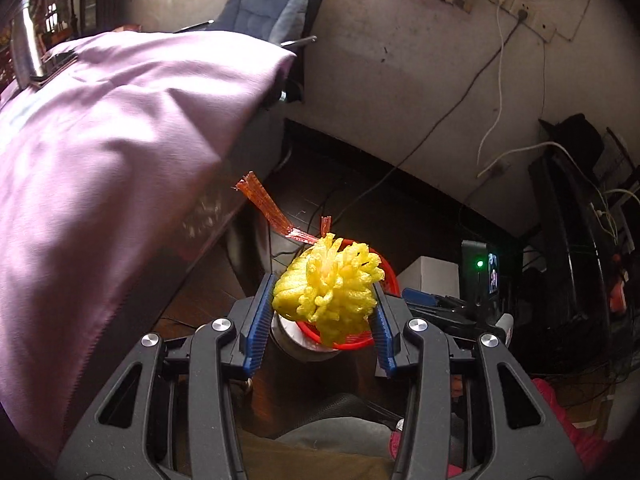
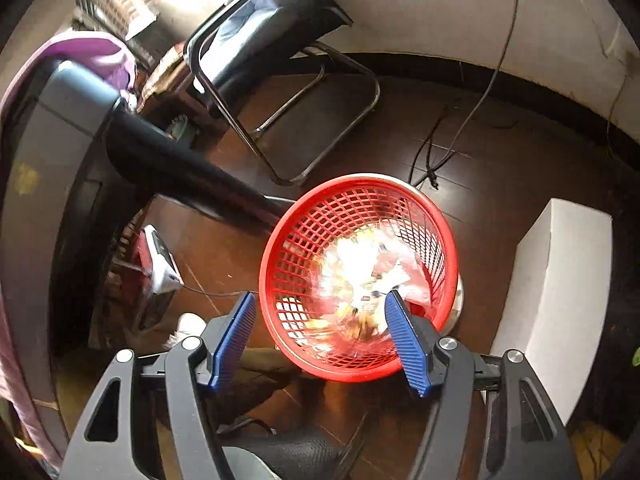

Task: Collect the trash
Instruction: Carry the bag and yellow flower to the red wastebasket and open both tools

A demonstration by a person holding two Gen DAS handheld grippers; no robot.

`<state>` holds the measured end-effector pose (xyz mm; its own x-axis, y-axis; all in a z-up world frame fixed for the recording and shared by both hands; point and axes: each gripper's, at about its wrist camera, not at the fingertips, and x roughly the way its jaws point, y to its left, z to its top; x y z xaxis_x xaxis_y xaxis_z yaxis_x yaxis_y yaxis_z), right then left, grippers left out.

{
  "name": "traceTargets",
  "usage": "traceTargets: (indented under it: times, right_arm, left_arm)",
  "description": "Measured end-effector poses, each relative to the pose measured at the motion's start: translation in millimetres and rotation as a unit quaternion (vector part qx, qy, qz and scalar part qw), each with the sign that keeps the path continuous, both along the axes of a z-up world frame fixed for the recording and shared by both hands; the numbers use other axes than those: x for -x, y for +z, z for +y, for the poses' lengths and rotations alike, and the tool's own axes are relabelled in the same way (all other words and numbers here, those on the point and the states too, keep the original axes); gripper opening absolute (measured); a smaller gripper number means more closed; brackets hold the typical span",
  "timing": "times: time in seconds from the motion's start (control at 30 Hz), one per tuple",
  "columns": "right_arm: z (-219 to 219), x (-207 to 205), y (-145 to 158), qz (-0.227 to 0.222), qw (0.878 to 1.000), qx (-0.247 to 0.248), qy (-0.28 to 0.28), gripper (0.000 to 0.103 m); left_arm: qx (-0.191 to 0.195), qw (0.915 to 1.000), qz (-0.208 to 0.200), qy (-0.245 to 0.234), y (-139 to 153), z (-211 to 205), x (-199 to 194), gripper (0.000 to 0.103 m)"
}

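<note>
In the left wrist view my left gripper (image 1: pixel 324 304) is shut on a yellow foam fruit net (image 1: pixel 328 286) with a red ribbon strip (image 1: pixel 266 206) trailing up to the left. It hangs above a red mesh trash basket (image 1: pixel 352 345) on the floor. In the right wrist view my right gripper (image 2: pixel 320 312) is open and empty, directly above the same red basket (image 2: pixel 320 220). A pile of wrappers and scraps (image 2: pixel 360 276) lies inside the basket.
A table under a purple cloth (image 1: pixel 120 140) stands at left, with a black leg (image 2: pixel 180 172) near the basket. A black chair (image 2: pixel 276 20) stands beyond. A white box (image 2: pixel 560 300) sits right of the basket. Cables (image 2: pixel 444 156) run over the dark floor.
</note>
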<state>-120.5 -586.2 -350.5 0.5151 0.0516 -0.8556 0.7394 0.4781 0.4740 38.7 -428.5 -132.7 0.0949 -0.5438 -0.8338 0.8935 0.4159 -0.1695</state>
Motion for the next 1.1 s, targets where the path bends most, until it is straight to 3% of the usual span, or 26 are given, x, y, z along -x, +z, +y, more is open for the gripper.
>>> traceTargets:
  times: [0.4,0.43,0.5,0.57,0.6,0.87,1.1]
  right_arm:
    - [-11,46,61,-0.050,0.992,0.087,-0.079,0.066]
    - [-14,52,66,-0.052,0.991,0.093,-0.086,0.066]
    - [-17,61,73,-0.057,0.989,0.099,-0.095,0.066]
    - [-18,69,77,-0.060,0.988,0.101,-0.099,0.066]
    - [-19,71,78,-0.060,0.988,0.102,-0.100,0.066]
    - [-16,69,82,-0.067,0.990,0.084,-0.094,0.068]
    - [6,60,109,-0.078,0.988,0.113,-0.064,0.071]
  left_arm:
    - [-0.046,0.9963,0.006,-0.073,-36,-57,37,0.047]
    - [-0.049,0.9956,0.008,-0.079,-39,-63,38,0.050]
    - [-0.053,0.9960,0.005,-0.072,-43,-75,41,0.076]
    - [-0.049,0.9972,-0.004,-0.056,-41,-75,39,0.090]
    - [-0.046,0.9979,-0.012,-0.045,-38,-74,36,0.092]
    - [-0.047,0.9970,-0.062,-0.008,-29,-52,33,0.093]
    - [-0.031,0.9971,-0.065,0.022,-13,-24,18,0.093]
